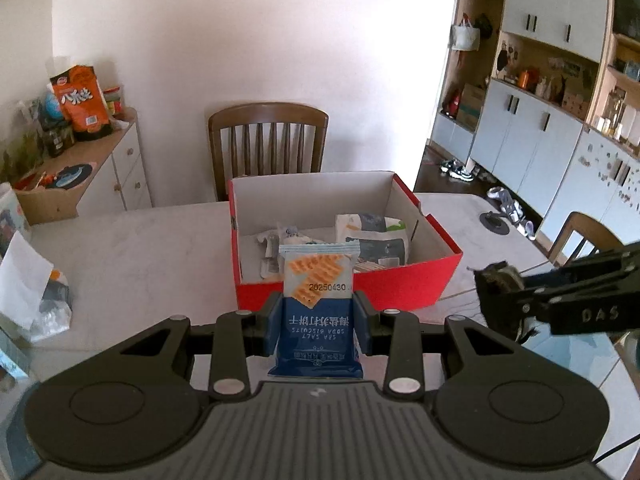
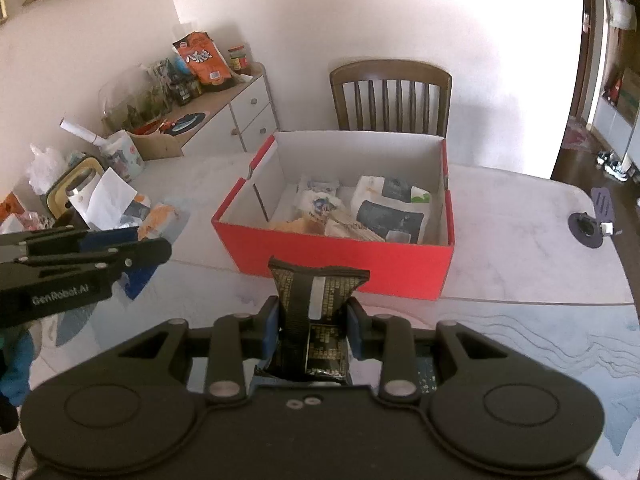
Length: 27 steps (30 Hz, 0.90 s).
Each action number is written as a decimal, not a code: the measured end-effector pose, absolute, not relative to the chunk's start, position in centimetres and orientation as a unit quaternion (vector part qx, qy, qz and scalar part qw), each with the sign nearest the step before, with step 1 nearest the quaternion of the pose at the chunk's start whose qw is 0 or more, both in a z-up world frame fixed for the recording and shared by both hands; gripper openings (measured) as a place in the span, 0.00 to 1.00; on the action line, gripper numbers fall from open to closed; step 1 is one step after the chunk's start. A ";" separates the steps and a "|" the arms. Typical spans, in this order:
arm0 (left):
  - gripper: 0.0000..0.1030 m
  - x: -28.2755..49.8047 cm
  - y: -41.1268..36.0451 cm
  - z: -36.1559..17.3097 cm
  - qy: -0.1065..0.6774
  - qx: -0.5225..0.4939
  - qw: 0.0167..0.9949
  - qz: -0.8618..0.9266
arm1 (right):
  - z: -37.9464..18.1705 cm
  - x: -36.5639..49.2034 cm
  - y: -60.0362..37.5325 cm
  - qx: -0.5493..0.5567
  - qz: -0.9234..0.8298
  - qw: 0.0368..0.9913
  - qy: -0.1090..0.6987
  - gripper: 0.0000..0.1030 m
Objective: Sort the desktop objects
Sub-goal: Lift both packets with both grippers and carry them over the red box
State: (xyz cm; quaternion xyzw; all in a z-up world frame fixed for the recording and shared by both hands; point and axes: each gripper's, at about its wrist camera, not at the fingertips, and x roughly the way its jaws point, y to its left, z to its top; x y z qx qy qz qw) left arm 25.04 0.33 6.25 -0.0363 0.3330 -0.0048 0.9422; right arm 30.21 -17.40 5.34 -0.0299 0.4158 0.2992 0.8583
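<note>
The left gripper has its jaws clamped on a blue soda-biscuit packet; the right gripper grips a dark snack packet. Both sit at lower centre, short of the red box mid-frame on the counter. The slick, soft wrappers could slip free or snag the box's near wall

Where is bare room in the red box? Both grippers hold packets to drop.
The red box is bare along its left wall and back wall; packets crowd its front and right. The table right of it is open.
</note>
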 end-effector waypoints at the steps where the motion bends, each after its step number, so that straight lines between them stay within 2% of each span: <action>1: 0.34 25.4 0.3 6.1 0.335 -0.034 0.942 -0.005 | 5.4 30.4 -17.4 -0.029 0.299 0.858 0.416 0.32; 27: 0.34 35.0 0.8 5.7 0.371 -0.013 0.928 -0.007 | 6.1 39.5 -16.6 -0.044 0.300 0.863 0.405 0.32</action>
